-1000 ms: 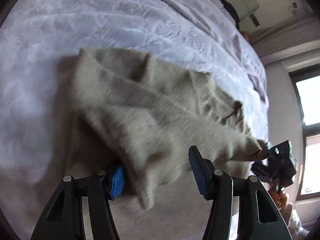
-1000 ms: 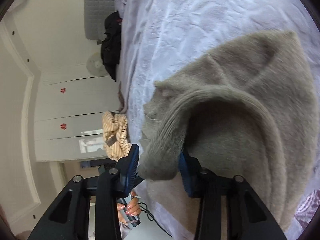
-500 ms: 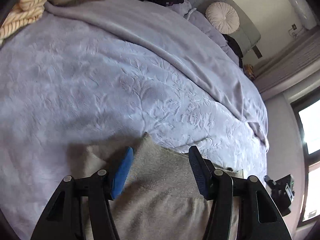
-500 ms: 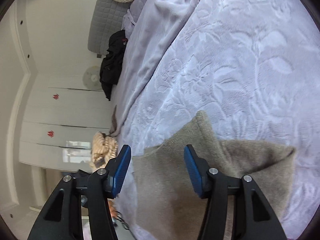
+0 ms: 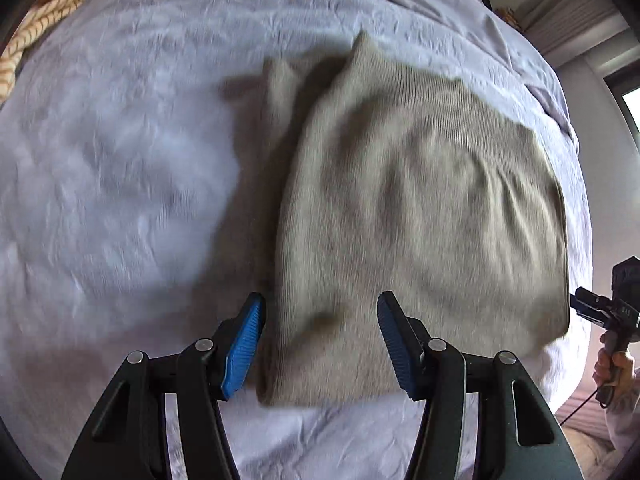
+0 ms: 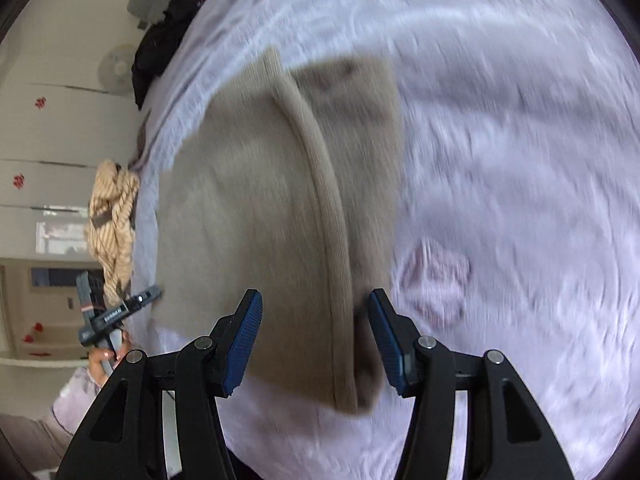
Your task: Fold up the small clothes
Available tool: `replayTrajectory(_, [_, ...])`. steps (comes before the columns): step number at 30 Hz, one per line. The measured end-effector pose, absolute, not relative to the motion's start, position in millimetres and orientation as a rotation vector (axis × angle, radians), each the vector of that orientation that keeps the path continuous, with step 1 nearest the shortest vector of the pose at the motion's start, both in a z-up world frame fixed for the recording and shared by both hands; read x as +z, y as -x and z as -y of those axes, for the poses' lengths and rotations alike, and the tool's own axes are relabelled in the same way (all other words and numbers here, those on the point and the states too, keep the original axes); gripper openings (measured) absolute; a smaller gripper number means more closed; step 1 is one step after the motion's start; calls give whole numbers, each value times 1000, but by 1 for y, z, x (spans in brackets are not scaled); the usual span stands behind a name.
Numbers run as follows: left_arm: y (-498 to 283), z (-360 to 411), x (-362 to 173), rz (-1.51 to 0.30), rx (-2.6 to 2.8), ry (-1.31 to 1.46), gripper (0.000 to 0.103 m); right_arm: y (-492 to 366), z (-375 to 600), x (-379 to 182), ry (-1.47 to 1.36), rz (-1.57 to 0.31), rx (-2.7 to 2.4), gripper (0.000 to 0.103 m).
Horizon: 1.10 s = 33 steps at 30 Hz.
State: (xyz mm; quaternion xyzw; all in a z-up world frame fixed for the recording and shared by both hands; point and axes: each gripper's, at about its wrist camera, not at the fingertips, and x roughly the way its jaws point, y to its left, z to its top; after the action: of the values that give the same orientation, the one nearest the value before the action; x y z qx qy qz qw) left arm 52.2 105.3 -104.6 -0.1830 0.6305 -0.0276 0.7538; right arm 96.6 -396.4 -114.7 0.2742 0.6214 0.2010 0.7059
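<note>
Two wrist views of a beige knit garment (image 5: 420,208) lying folded on a pale lilac bedspread (image 5: 120,160). All positions are given relative to the garment.

Left gripper (image 5: 320,340): poised above the garment's near edge, at its left corner. Fingers spread, blue pads (image 5: 244,344) apart with cloth visible below and between them; neither pad presses on it. Nothing is held.

Right gripper (image 6: 316,340): poised above the garment's near edge, at the opposite corner, where a ribbed band (image 6: 320,200) runs away from the camera along the top layer. Fingers likewise spread and empty.

Garment: flat on the bedspread in at least two layers, the upper layer offset so that a strip of the lower one shows along one side. Motion blur makes the exact layer count uncertain.

Surroundings: a cream and tan striped bundle (image 6: 114,232) lies beyond the garment's left side at the bed edge; dark clothing (image 6: 168,36) lies beyond its far end; a pinkish patch (image 6: 436,280) marks the bedspread to its right.

Step in hand, as judged: one fold appears complete and released, both grippers free over the near edge.

Next move, as judged: either a further fold, requiring both grippers to pinch the near corners through all layers and carry them evenly to the far edge, or setting the garment aside.
</note>
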Motion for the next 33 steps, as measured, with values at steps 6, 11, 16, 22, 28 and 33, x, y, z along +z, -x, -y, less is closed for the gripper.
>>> replayTrajectory(6, [-35, -102, -114, -1379, -94, 404, 58, -73, 386, -131, -603, -1430, 483, 54])
replayTrajectory(11, [-29, -110, -104, -1357, -177, 442, 7, -72, 378, -115, -505, -1434, 507, 6])
replayTrajectory(16, [-9, -116, -122, -1420, -179, 341, 7, -69, 369, -119, -316, -1490, 489, 6])
replayTrajectory(22, [7, -125, -126, -1378, -126, 427, 8, -66, 378, -142, -385, -1527, 431, 6])
replayTrajectory(28, [6, -103, -106, -1377, -37, 314, 15, -66, 392, -127, -402, -1529, 394, 7])
replayTrajectory(33, [14, -97, -91, -1369, 23, 290, 83, -61, 396, -112, -355, -1532, 328, 13])
